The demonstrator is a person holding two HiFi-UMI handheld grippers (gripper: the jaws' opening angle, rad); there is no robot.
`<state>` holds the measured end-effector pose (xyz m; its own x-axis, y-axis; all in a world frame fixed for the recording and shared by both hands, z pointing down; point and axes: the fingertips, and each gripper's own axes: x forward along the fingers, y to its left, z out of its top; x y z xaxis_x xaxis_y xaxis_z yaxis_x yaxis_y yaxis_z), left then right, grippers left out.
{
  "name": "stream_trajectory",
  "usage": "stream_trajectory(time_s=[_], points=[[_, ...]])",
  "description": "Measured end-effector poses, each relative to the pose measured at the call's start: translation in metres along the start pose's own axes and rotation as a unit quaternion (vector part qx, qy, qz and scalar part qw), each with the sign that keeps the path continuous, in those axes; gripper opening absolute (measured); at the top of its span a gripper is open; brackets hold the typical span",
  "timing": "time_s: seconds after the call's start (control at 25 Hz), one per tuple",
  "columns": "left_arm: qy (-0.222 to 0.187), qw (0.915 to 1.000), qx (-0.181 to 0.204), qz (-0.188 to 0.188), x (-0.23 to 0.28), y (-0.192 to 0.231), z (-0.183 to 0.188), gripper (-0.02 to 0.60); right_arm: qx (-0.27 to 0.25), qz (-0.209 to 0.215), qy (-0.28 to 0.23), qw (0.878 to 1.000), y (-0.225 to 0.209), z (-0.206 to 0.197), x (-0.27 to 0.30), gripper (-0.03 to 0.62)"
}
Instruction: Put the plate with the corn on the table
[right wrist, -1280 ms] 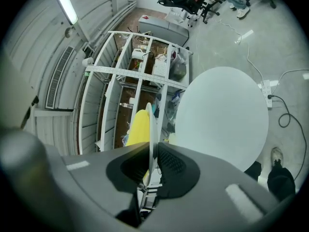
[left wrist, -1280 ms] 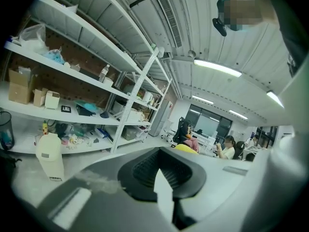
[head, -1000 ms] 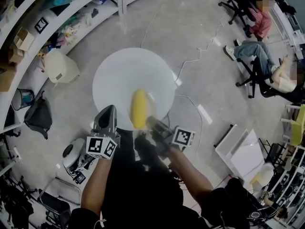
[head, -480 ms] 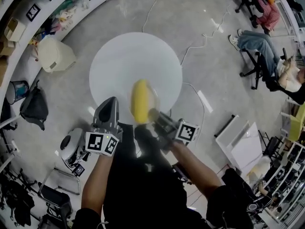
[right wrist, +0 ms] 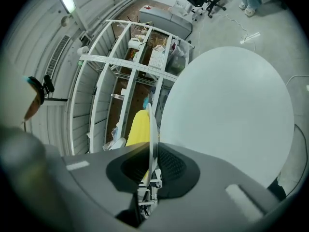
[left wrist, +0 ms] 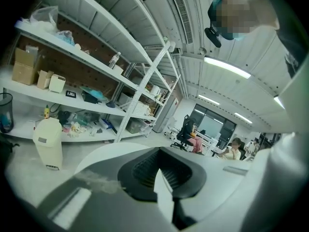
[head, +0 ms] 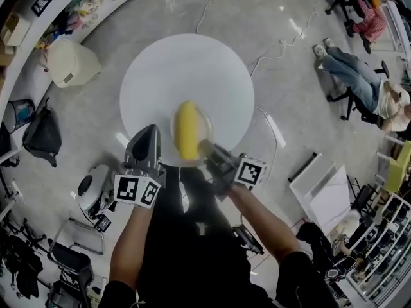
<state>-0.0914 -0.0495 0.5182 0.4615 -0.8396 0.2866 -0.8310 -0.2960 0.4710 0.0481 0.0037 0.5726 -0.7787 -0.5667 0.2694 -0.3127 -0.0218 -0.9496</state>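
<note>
The corn (head: pixel 186 131), a yellow cob, lies lengthwise on a clear plate (head: pixel 205 122) in the lower middle of the head view. We see the plate held by its near rim in the jaws of the right gripper (head: pixel 209 151), which are closed on that rim. In the right gripper view the plate (right wrist: pixel 152 124) appears edge-on as a thin line running up from between the pads of the right gripper (right wrist: pixel 152 161). The corn (right wrist: pixel 137 129) shows on its left face.

The plate sits over the near part of the round white table (head: pixel 186 63), its near rim close to the table's lower edge. We cannot tell whether it touches the top. Most of the white top shows beyond the plate, toward the upper frame. In the right gripper view the table (right wrist: pixel 227 115) fills the right half.

The left gripper (head: pixel 146 140) lies just left of the plate, apart from it, its tip at the table's lower left rim. In its own view the left gripper (left wrist: pixel 157 170) has its jaws closed with nothing between them.

Grey floor (head: pixel 282 18) rings the table. A white bin (head: pixel 69 63) and shelves (head: pixel 38 8) stand at upper left, and a cable (head: pixel 270 55) trails at upper right.
</note>
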Motion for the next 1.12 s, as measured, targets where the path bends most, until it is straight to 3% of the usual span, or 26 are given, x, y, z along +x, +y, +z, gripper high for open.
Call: stream_trajectory(time_s=[0.4, 1.12], points=[[0.023, 0.9997, -0.006, -0.003, 0.006, 0.015, -0.022, 0.003, 0.02, -0.002, -0.005, 1.0, -0.029, -0.005, 0.024, 0.045], [0.033, 0.9994, -0.013, 0.003, 0.017, 0.036, -0.027, 0.003, 0.026, -0.034, -0.003, 0.999, -0.071, -0.005, 0.053, 0.046]])
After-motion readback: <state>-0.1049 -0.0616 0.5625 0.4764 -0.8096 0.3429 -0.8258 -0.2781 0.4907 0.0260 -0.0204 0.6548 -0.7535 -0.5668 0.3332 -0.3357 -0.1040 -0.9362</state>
